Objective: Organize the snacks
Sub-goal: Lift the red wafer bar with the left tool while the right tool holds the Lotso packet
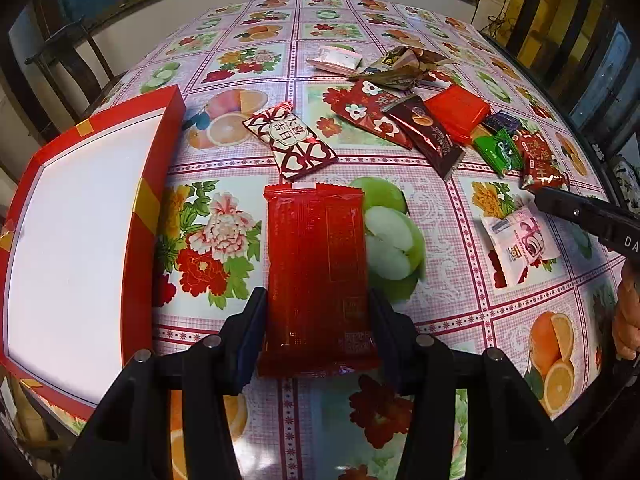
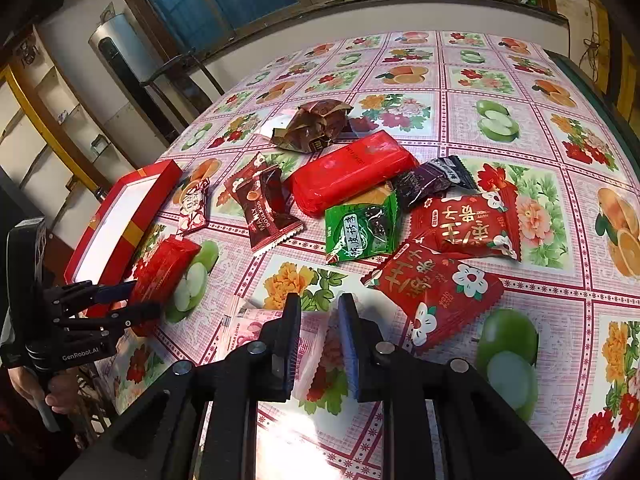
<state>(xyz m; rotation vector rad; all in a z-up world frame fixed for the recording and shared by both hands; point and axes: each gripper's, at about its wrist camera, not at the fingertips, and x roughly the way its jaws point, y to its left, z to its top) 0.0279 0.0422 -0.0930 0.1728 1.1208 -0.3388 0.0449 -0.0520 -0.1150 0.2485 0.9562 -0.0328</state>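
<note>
The left gripper (image 1: 318, 334) is clamped on a flat red packet (image 1: 316, 272), its jaws pressing the packet's two long edges, just right of the red box (image 1: 160, 152), which is open and white inside. The right gripper (image 2: 320, 344) has its jaws narrow around the pink-white packet (image 2: 316, 356), which looks pinched between them, well right of the box. The remaining snacks lie in a loose heap (image 2: 360, 200) farther from the box, on the flowered tablecloth (image 2: 500, 92).
</note>
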